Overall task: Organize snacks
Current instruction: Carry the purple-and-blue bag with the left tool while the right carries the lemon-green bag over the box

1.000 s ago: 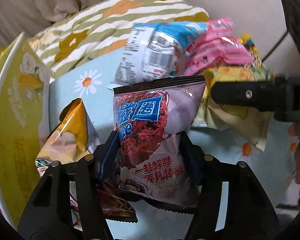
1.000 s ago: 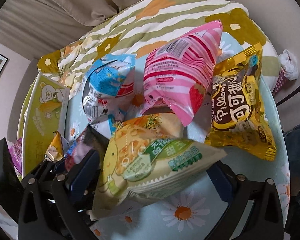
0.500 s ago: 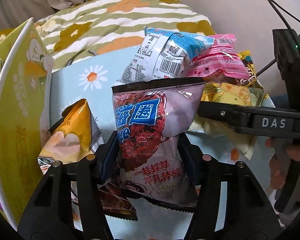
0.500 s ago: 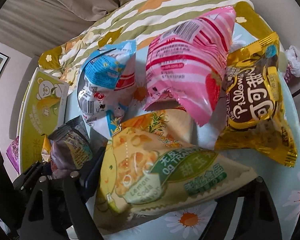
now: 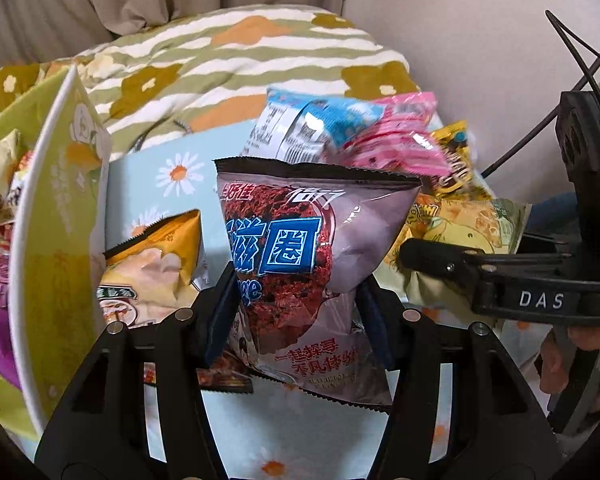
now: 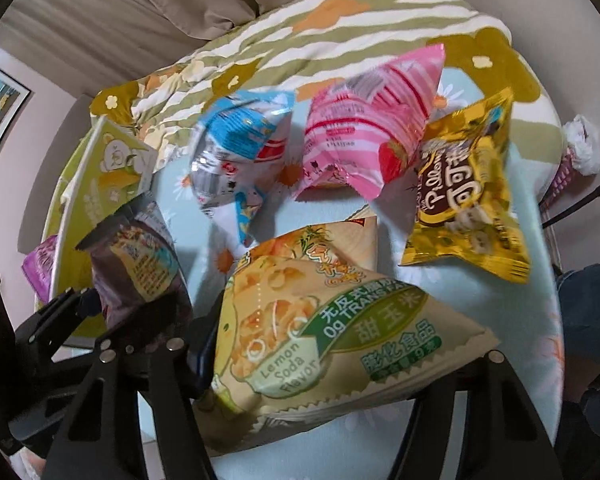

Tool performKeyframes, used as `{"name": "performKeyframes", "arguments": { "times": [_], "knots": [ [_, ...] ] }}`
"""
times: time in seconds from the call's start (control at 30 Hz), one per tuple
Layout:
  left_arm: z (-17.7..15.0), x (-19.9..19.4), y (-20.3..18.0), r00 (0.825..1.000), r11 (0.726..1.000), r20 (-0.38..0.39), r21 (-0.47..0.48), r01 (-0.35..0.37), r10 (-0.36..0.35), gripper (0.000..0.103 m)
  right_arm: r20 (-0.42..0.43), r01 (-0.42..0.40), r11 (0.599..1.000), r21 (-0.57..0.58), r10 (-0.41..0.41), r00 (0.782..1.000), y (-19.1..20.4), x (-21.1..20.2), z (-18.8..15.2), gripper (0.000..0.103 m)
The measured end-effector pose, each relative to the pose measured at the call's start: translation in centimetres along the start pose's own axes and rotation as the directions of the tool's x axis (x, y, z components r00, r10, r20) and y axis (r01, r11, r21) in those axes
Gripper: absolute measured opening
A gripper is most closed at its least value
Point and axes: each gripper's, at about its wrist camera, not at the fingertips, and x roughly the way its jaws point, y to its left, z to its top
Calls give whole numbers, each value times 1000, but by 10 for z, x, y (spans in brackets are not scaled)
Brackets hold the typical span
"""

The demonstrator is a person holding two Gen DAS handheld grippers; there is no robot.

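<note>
In the left wrist view my left gripper (image 5: 296,320) grips a grey-purple snack bag (image 5: 300,248) by its lower half. Its jaws are still closing on the bag, which is held upright above the table. In the right wrist view my right gripper (image 6: 332,360) has a yellow-green lemon-soda corn snack bag (image 6: 300,320) between its closing jaws. The left pad presses the bag's edge and the right pad is hidden behind it. The same purple bag (image 6: 140,264) shows at the left of that view. One of the right gripper's fingers (image 5: 440,256) crosses the left wrist view.
A green-yellow box (image 5: 56,220) with several packs stands at the left. On the daisy tablecloth (image 5: 172,172) lie an orange bag (image 5: 156,256), a blue-white bag (image 6: 236,152), a pink bag (image 6: 364,132), a golden bag (image 6: 468,192) and a beige bag (image 6: 340,236). A striped quilt (image 5: 240,60) lies behind.
The right jaws came in from wide open onto the yellow-green bag. The left gripper rose with the purple bag. The right gripper's finger moved further into the left wrist view.
</note>
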Motion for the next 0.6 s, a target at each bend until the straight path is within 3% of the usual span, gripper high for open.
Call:
{"name": "performKeyframes", "arguments": {
  "times": [0.3,0.6],
  "knots": [
    [13,-54,-10,990,999,137,-48,21,-14,55,78,-8,997,-72,14,997,14,-53,8,62],
    [18,-121,22,956,991,288,-134,-24,62,55,156,-43,975,-217,78,985,70,-93,23,62]
  ]
}}
